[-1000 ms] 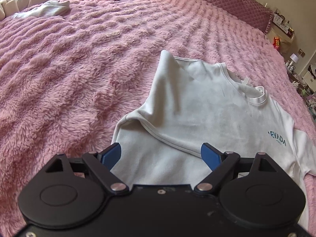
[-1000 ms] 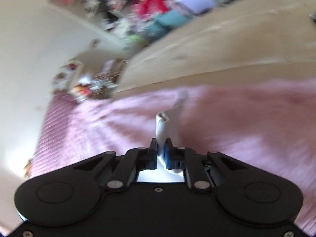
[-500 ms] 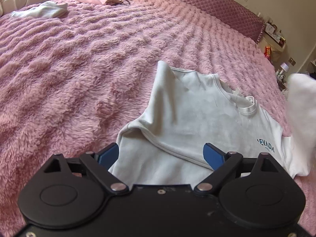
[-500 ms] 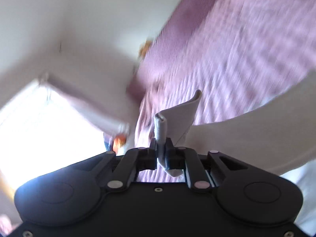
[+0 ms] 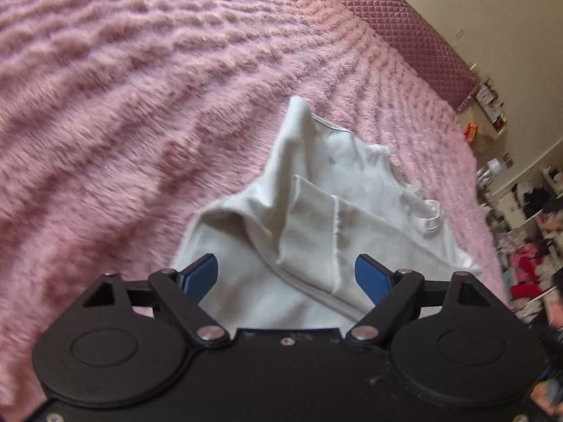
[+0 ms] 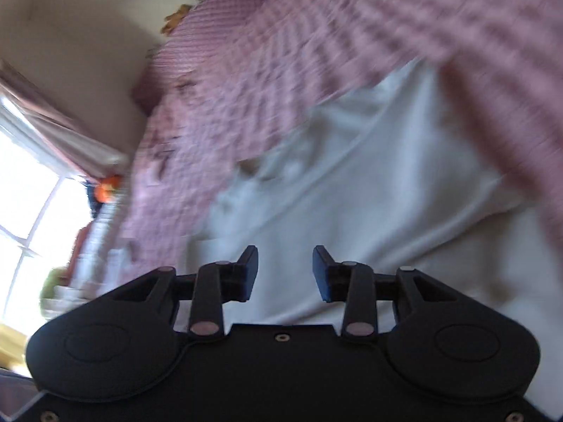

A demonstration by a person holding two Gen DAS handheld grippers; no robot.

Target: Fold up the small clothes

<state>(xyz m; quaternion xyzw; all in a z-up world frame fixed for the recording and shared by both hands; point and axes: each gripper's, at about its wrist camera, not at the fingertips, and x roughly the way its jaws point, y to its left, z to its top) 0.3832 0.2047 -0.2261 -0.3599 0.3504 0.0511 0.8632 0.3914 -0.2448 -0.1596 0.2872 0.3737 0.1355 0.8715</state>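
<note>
On fluffy pink bed blanket (image 5: pixel 140 105) a small white cotton T-shirt (image 5: pixel 316 218) is laid, side flap folded over. Right gripper (image 6: pixel 285 270) opening, nothing between – flap released; left gripper (image 5: pixel 286 274) wide but closing, empty. Next: hem to be pinched & folded up.

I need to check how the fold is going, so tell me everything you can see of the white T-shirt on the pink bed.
The white T-shirt looks like soft cotton jersey. It lies on the fluffy pink blanket, both sides folded inward so the panels overlap, with a seam and hem edge showing on top. Its ribbed neckline faces the far right. One corner stands up in a peak at the far end. No gripper pads press on it.
</note>
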